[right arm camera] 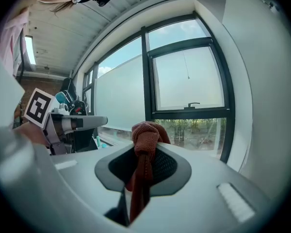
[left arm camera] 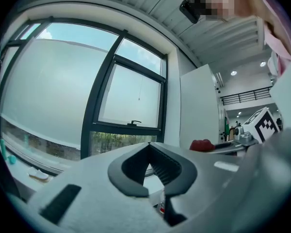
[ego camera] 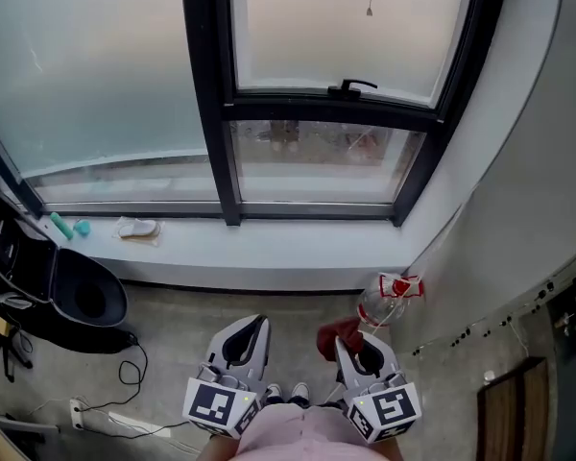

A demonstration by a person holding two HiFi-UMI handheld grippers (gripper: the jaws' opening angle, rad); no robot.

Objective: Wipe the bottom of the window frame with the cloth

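My right gripper (ego camera: 349, 343) (right arm camera: 144, 144) is shut on a dark red cloth (right arm camera: 143, 152), which bunches above the jaws and hangs between them; the cloth (ego camera: 338, 335) shows at its tip in the head view. My left gripper (ego camera: 251, 329) (left arm camera: 149, 154) is shut with nothing in it. Both are held low, over the floor, well short of the window. The black window frame (ego camera: 317, 210) has its bottom rail above a pale sill (ego camera: 269, 248). The window frame (right arm camera: 189, 114) (left arm camera: 126, 129) lies ahead in both gripper views.
A clear spray bottle with a red-and-white head (ego camera: 389, 299) stands on the floor by the right wall. On the sill's left lie a small packet (ego camera: 137, 229) and teal items (ego camera: 69, 227). A black chair (ego camera: 82, 296) and cables (ego camera: 125, 373) are at the left.
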